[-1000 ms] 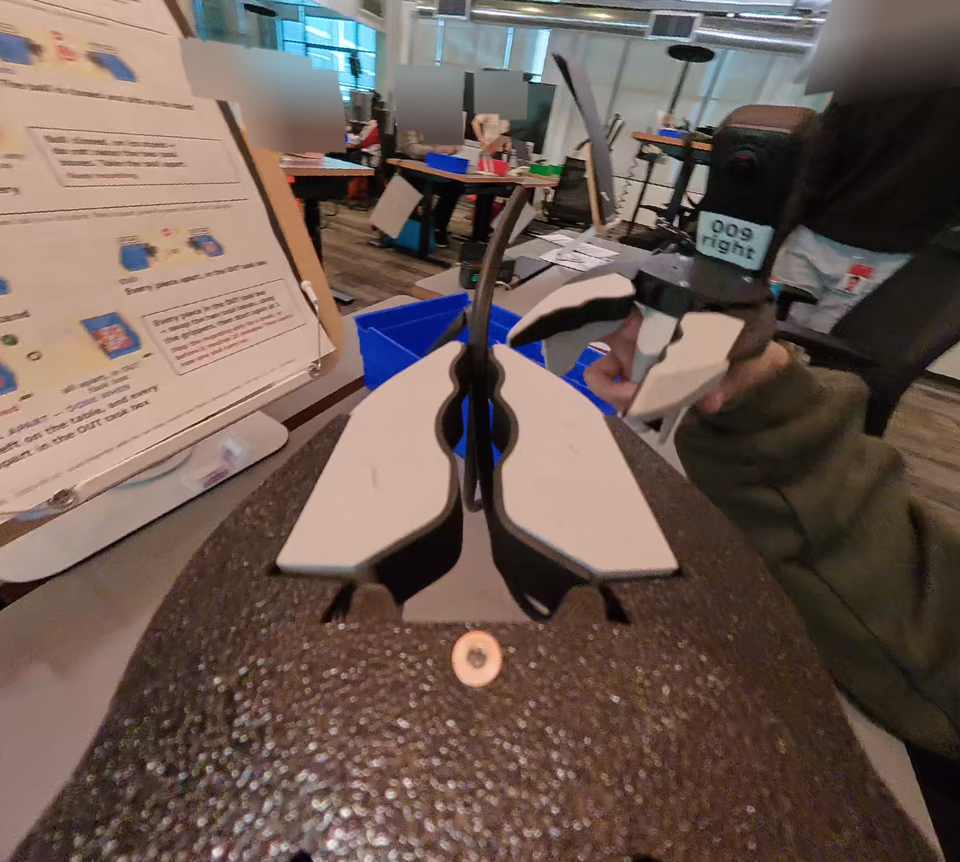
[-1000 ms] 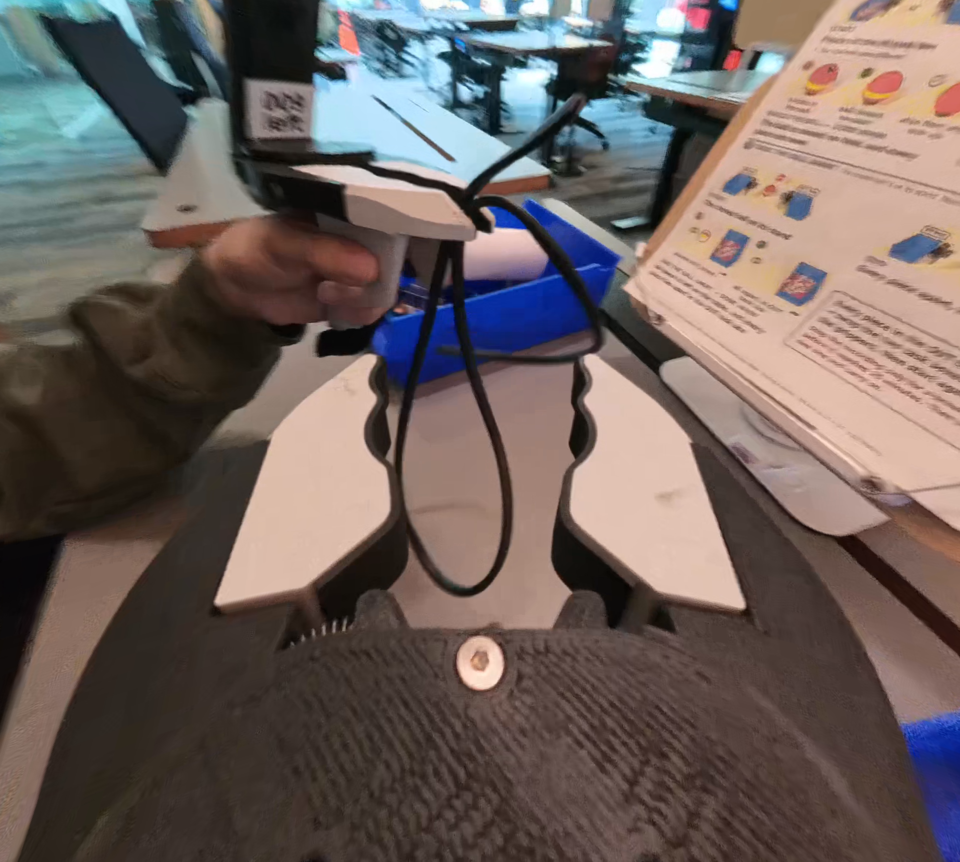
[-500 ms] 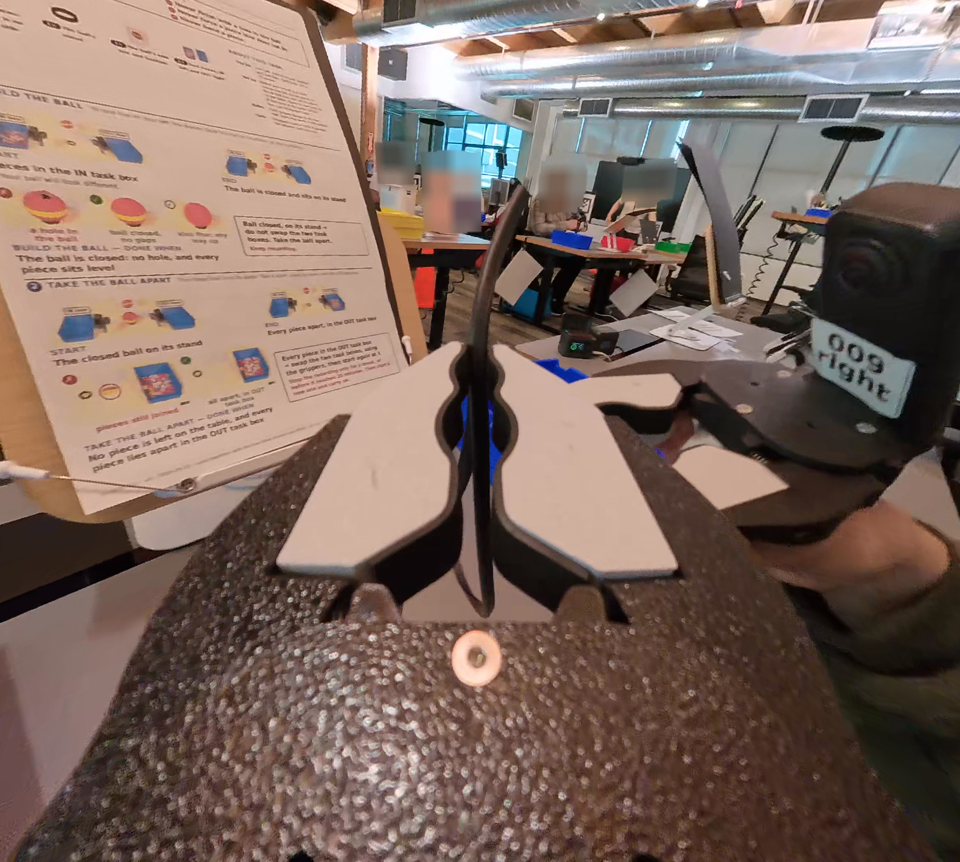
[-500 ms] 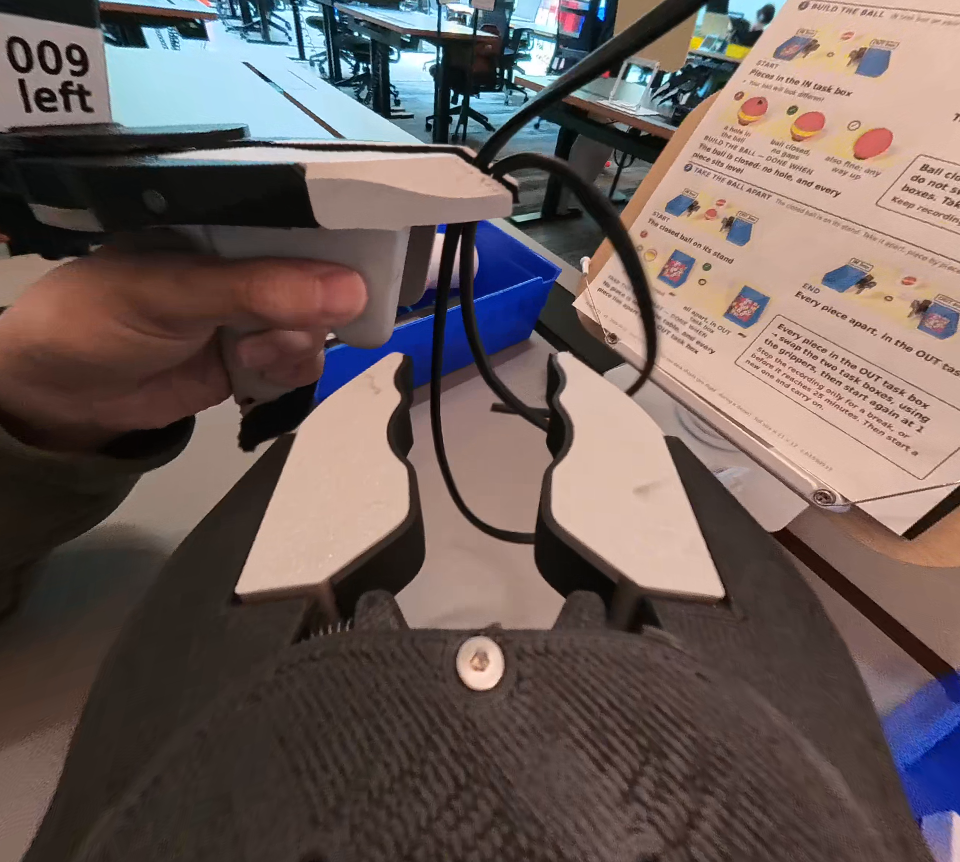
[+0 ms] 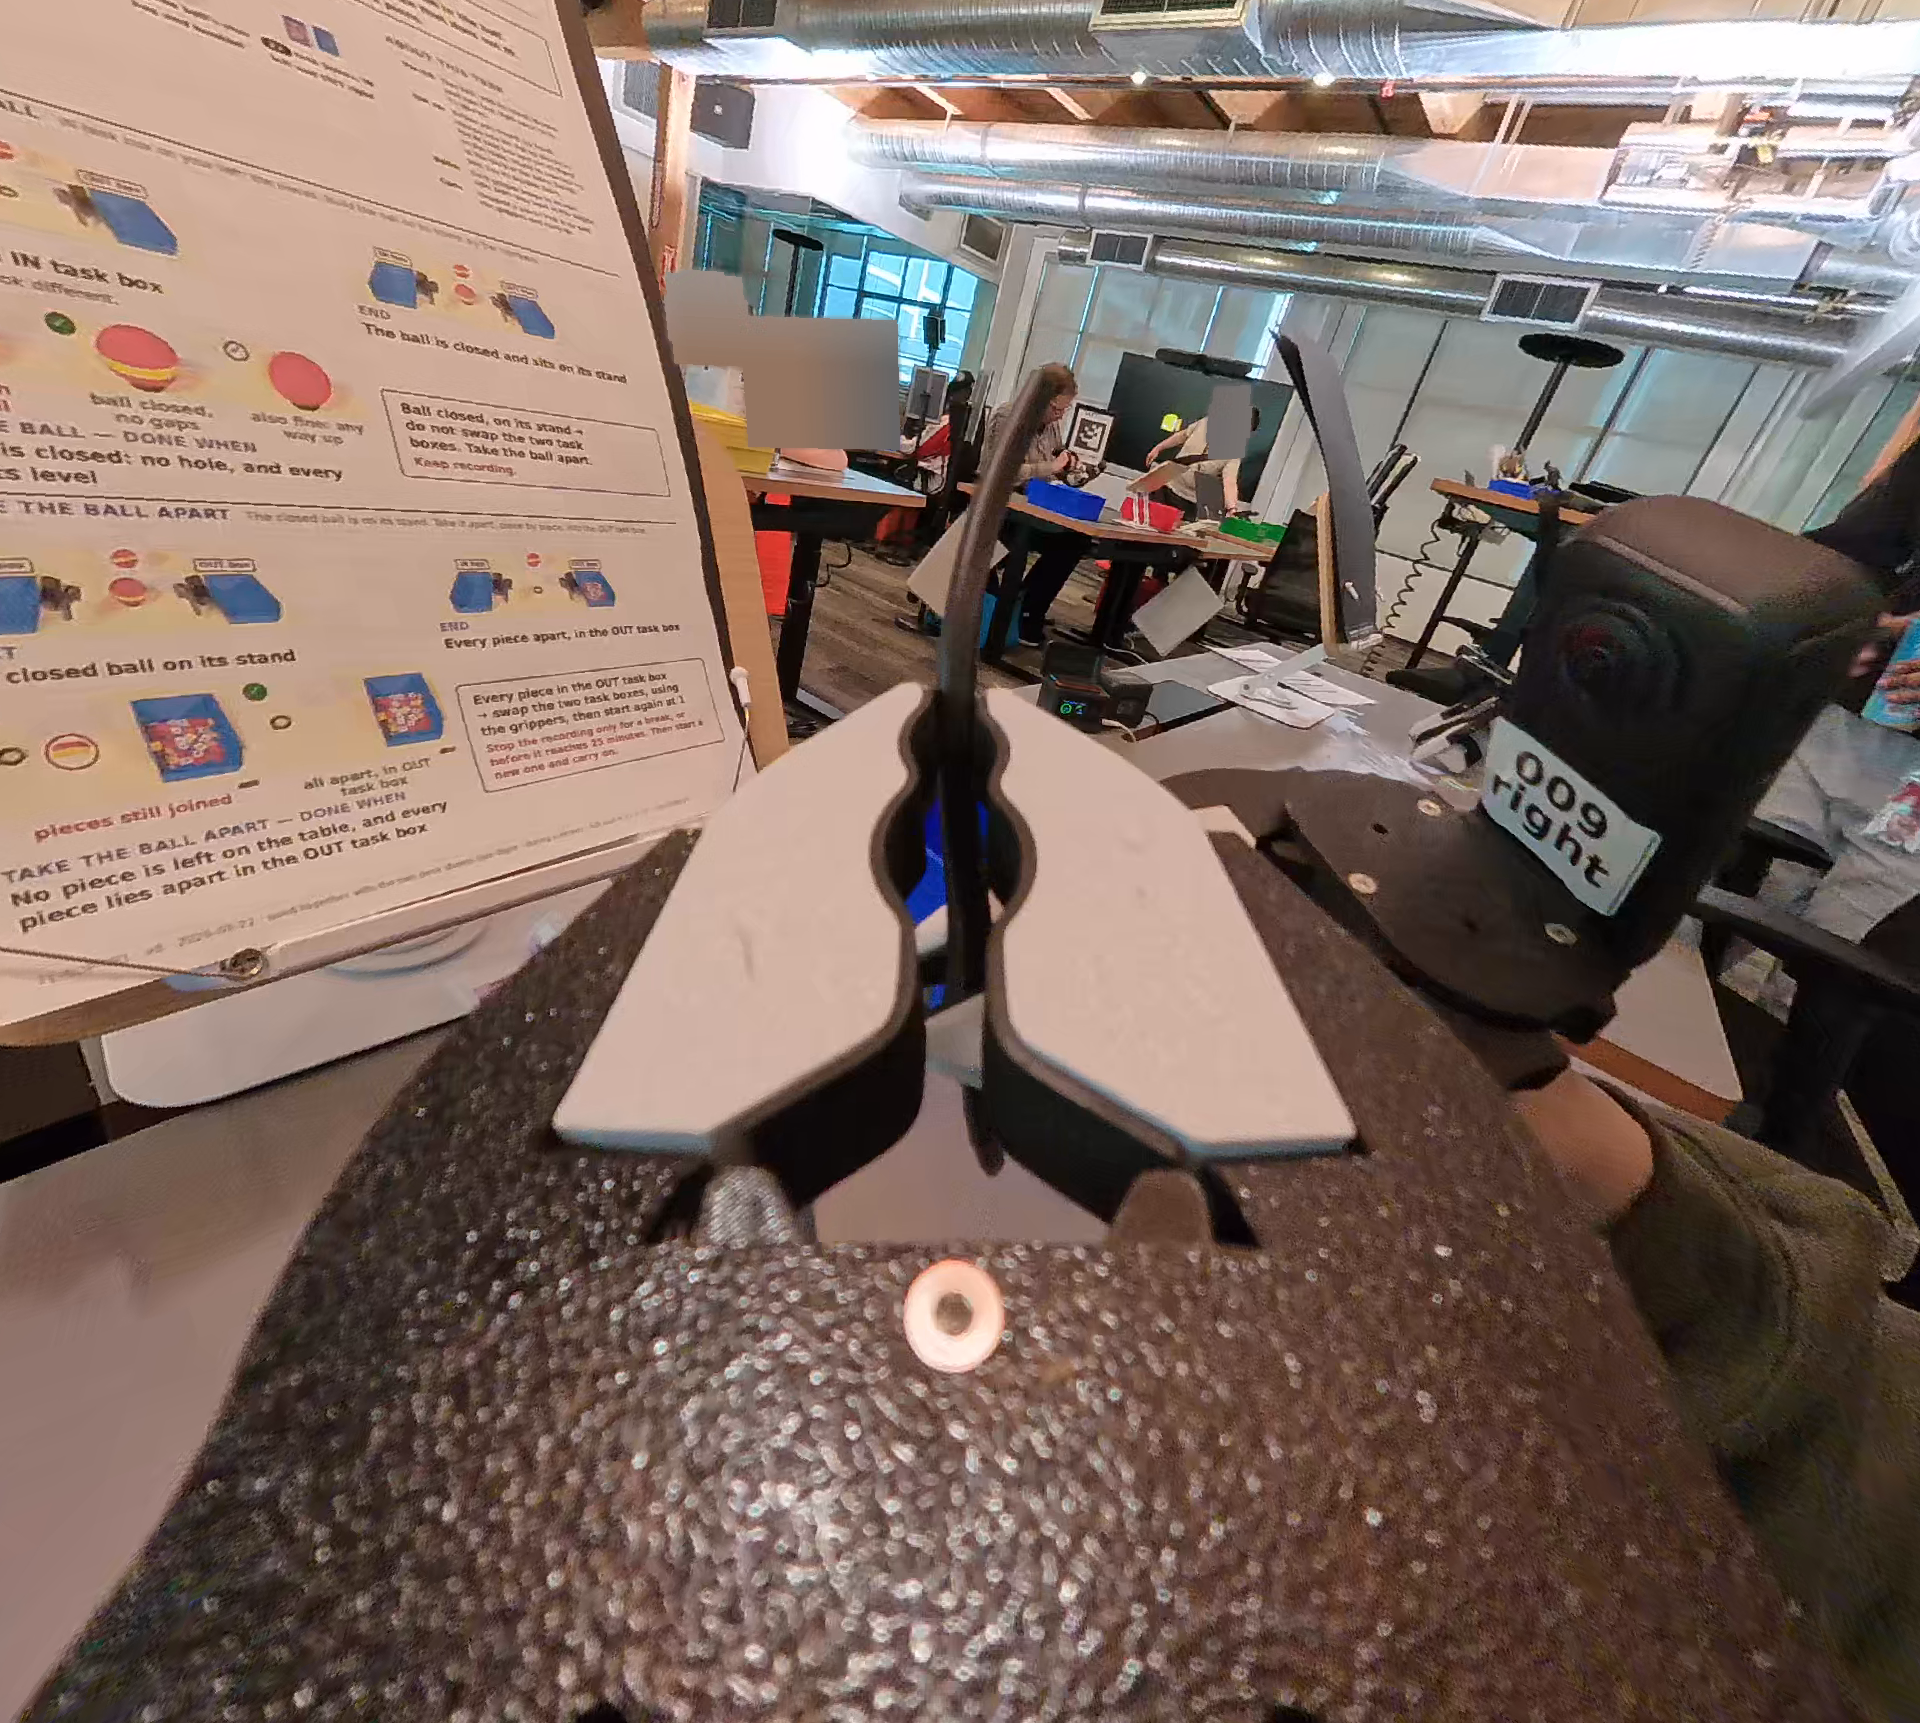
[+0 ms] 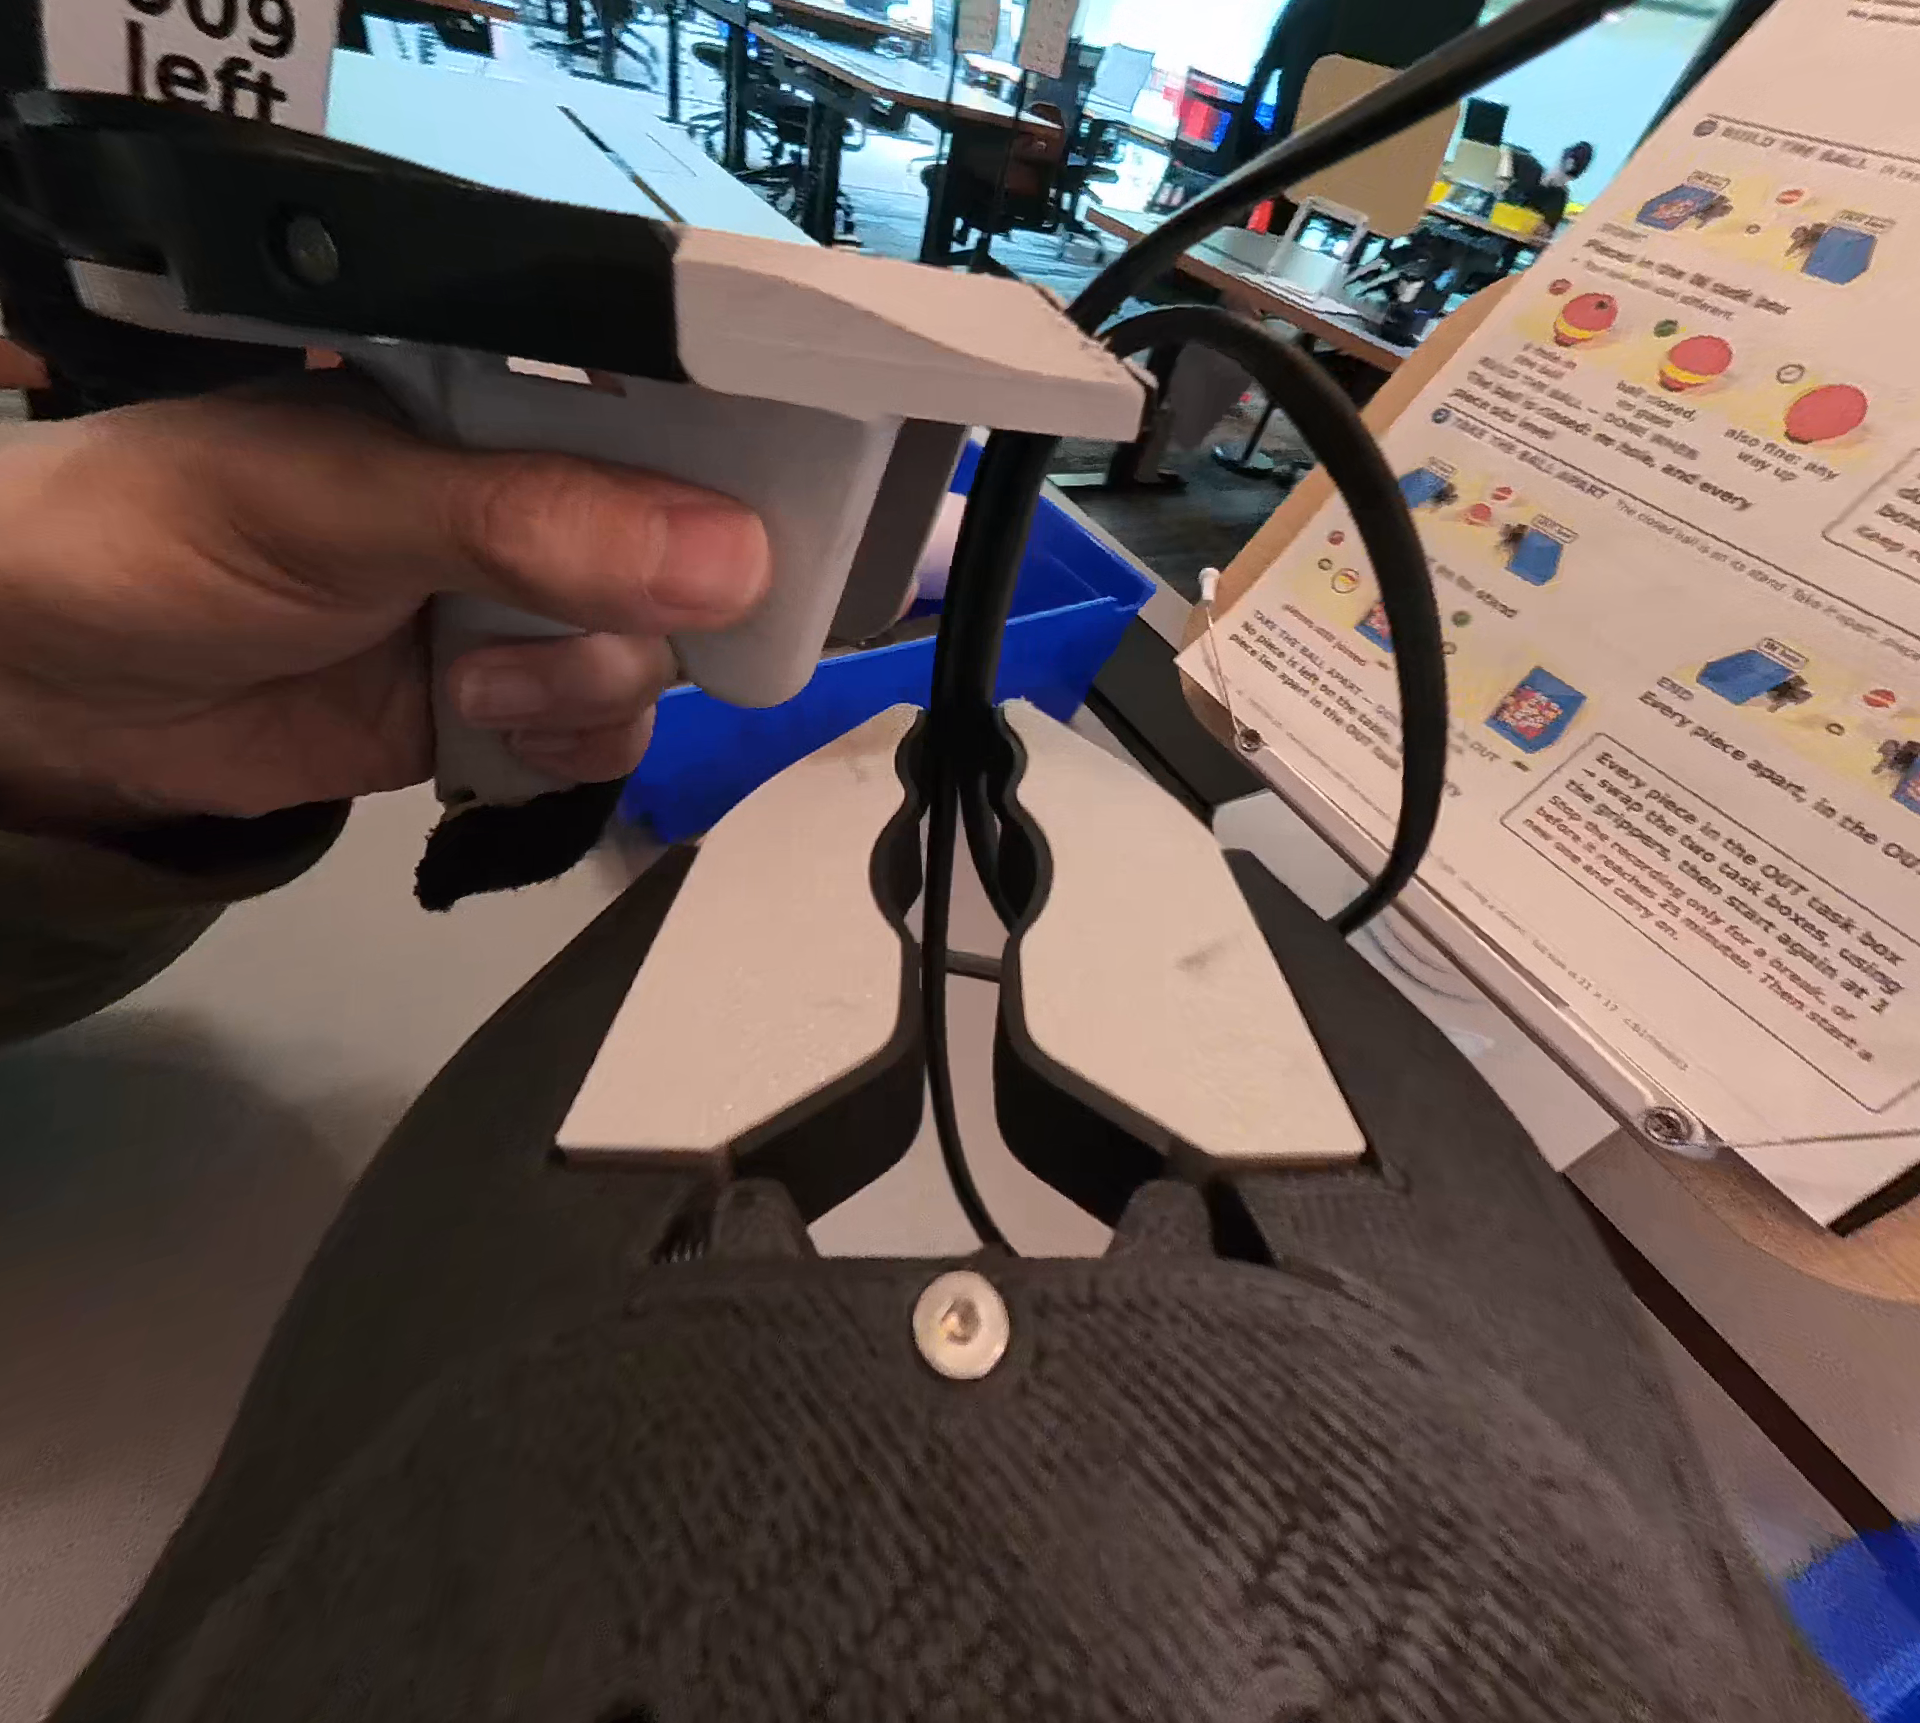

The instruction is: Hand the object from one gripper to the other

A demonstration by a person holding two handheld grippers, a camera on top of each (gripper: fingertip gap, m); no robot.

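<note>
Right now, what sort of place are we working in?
Probably an open-plan workshop or lab office: rows of desks with people working, bare metal air ducts under wooden ceiling beams, and an instruction sheet propped beside our table.

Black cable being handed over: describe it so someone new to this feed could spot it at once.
Start at the big instruction board on the right of the right wrist view, then look just left of it. There the black cable arcs in a loop and drops between the right gripper fingers, which are shut on it. It is the only thin, glossy, flexible black strand; the left gripper pinches it too.
</note>
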